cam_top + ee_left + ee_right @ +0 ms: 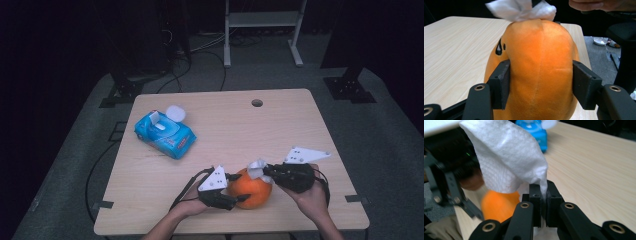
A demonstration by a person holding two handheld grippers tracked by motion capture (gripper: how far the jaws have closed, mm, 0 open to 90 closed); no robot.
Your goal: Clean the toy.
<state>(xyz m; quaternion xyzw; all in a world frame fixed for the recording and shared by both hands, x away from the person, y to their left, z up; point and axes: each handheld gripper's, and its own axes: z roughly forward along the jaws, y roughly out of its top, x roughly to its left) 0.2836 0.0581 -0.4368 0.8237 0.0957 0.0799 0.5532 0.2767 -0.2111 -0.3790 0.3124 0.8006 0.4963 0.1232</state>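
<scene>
An orange plush toy [252, 190] with a small black mark on its side sits near the table's front edge. My left gripper [239, 192] is shut on the orange plush toy [540, 67], its two black pads pressing into both flanks. My right gripper [266, 173] is shut on a white wet wipe [506, 157], which is pinched between its pads and drapes up and over them. The wipe [257, 169] rests against the top of the toy, and the same white wipe [521, 10] shows bunched on the toy's crown in the left gripper view.
A blue wet-wipe pack [165, 133] with its white lid flipped open lies at the table's left. The wooden table [225, 125] has a round cable hole [257, 103] near its far edge. A white metal stand [262, 30] is on the floor beyond.
</scene>
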